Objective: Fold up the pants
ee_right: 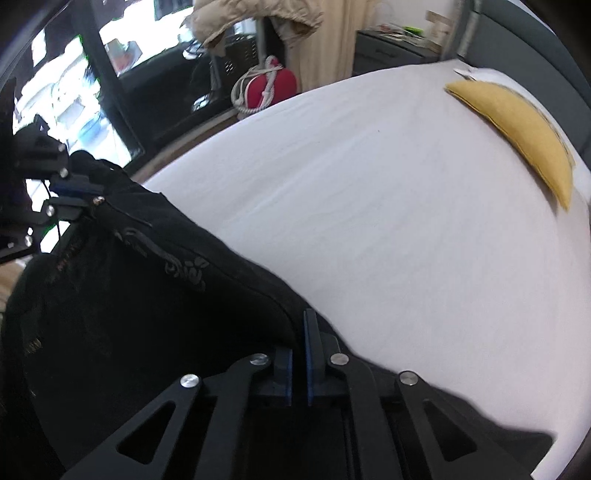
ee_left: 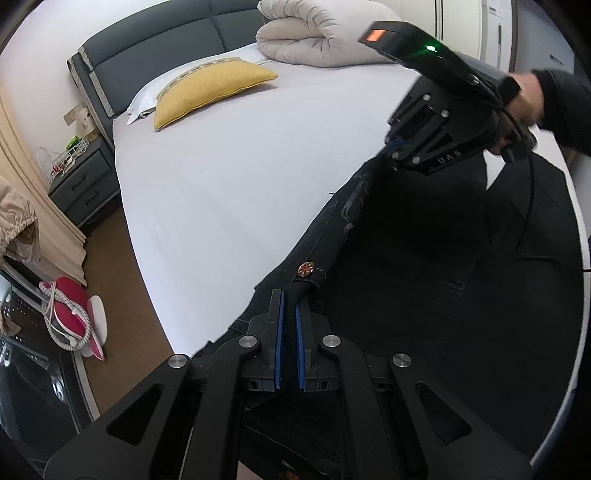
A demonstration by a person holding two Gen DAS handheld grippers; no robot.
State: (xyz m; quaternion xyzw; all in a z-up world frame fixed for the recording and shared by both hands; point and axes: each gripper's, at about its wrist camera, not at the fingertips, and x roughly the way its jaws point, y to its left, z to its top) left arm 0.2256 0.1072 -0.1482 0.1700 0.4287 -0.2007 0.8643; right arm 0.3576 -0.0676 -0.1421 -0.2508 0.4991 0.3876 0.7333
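Black pants [ee_left: 424, 280] hang stretched above the white bed [ee_left: 229, 177], held by the waistband at both ends. My left gripper [ee_left: 289, 306] is shut on the waistband near the copper button [ee_left: 306, 268]. My right gripper [ee_left: 388, 147], held by a hand, is shut on the other end of the waistband. In the right wrist view my right gripper [ee_right: 300, 332] pinches the pants [ee_right: 129, 295], and my left gripper [ee_right: 83, 194] grips the far end. The legs hang down out of sight.
A yellow pillow [ee_left: 207, 92] and a rolled duvet [ee_left: 317, 33] lie at the head of the bed. A grey nightstand [ee_left: 85, 181] stands at the left. A red object with cord [ee_left: 70, 314] lies on the brown floor.
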